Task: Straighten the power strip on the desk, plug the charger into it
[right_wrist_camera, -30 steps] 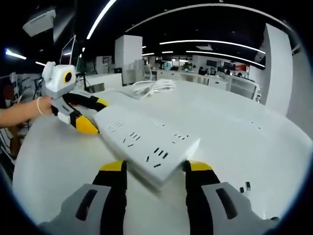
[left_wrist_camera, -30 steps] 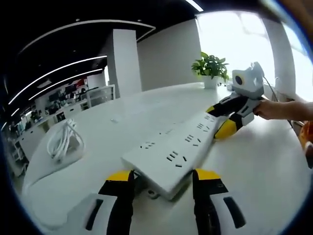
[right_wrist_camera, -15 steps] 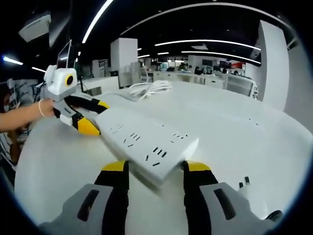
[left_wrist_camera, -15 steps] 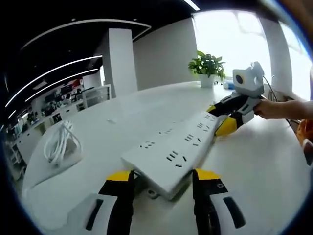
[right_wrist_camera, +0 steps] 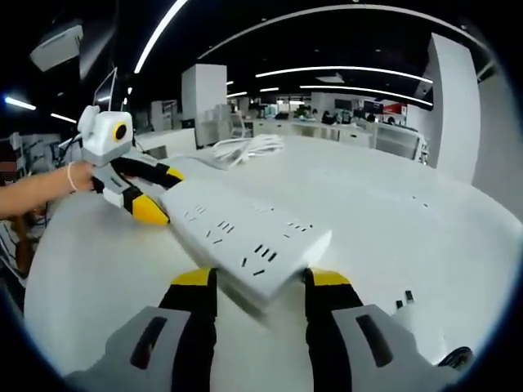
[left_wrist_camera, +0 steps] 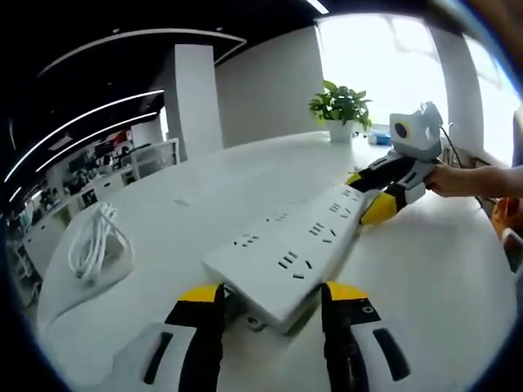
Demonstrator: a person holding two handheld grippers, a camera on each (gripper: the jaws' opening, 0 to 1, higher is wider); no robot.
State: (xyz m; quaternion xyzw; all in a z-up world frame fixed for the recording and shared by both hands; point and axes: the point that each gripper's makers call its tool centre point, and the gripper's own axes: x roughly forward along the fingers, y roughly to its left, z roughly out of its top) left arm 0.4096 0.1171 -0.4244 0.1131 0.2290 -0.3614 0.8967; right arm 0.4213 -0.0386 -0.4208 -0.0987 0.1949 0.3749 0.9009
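Left gripper view gives us a broad white desk [left_wrist_camera: 163, 220] in an open office, with a coiled white cable [left_wrist_camera: 94, 249] far left and a potted plant [left_wrist_camera: 339, 110] far back. Our left gripper [left_wrist_camera: 270, 298] pinches the near end of the power strip [left_wrist_camera: 286, 253], jaws on either side; our right gripper [left_wrist_camera: 372, 196] clamps the far end. In right gripper view, we see a charger [right_wrist_camera: 404, 306] near right.

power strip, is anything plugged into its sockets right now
No, the power strip shows bare sockets along its whole top face in the left gripper view, with a claw at each end.
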